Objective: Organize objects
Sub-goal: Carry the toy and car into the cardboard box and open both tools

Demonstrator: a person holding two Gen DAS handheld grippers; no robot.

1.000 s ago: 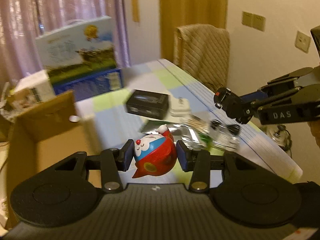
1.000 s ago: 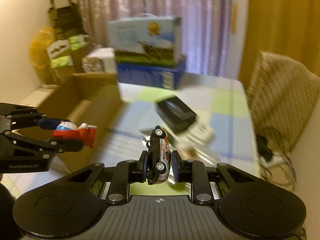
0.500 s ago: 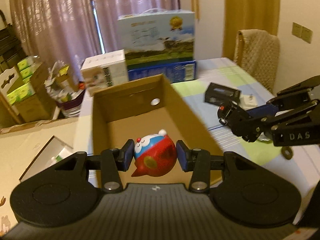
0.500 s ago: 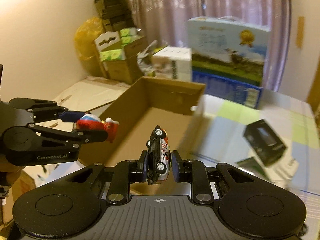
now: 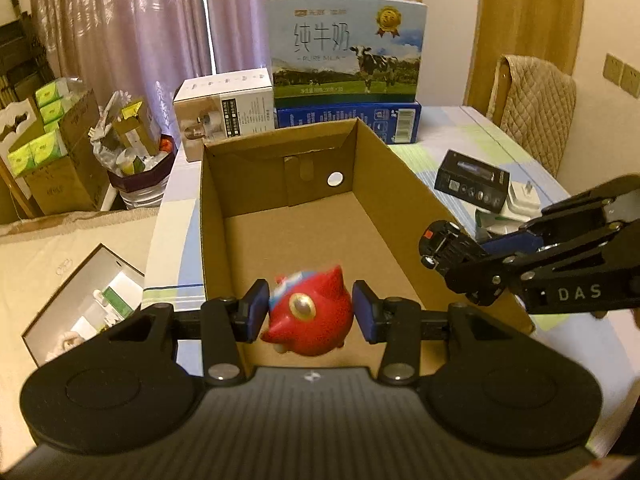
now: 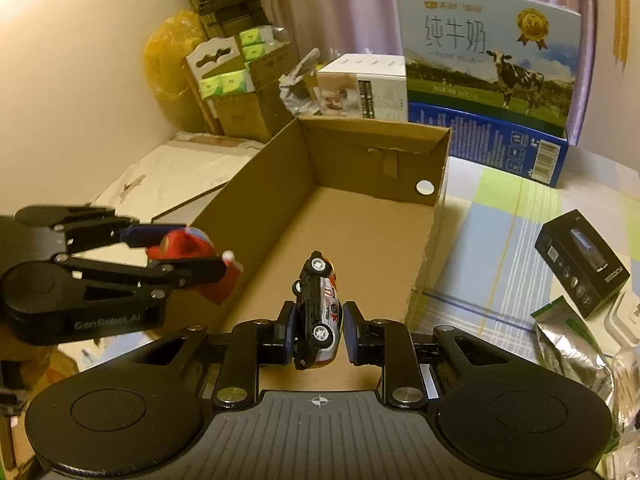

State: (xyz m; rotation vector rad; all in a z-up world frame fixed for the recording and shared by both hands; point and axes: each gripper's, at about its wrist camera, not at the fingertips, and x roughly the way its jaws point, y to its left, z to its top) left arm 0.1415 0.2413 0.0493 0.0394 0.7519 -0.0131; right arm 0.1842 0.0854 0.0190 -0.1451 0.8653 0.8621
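An open cardboard box (image 5: 280,136) (image 6: 372,128) stands on the table with nothing inside. My left gripper (image 5: 310,310) (image 6: 192,256) hangs over the box's near end. A red and blue cartoon toy (image 5: 308,316) (image 6: 180,246) sits between its pads, tipped forward, underside showing, blurred. My right gripper (image 6: 318,320) is shut on a small white and orange toy car (image 6: 320,308), held on its side, nose up, above the box's near right corner. In the left wrist view the right gripper (image 5: 440,248) reaches in from the right over the box's right wall.
Behind the box stand a milk carton case (image 5: 344,48) on a blue box (image 5: 348,120) and a white box (image 5: 224,104). A black box (image 5: 472,180), a foil packet (image 6: 568,344) and a white plug lie right of it. A padded chair (image 5: 532,96) stands at the far right.
Both grippers swung left from the table's clutter to above the cardboard box. The toy in the left gripper has tipped forward, face down. The car stays gripped.
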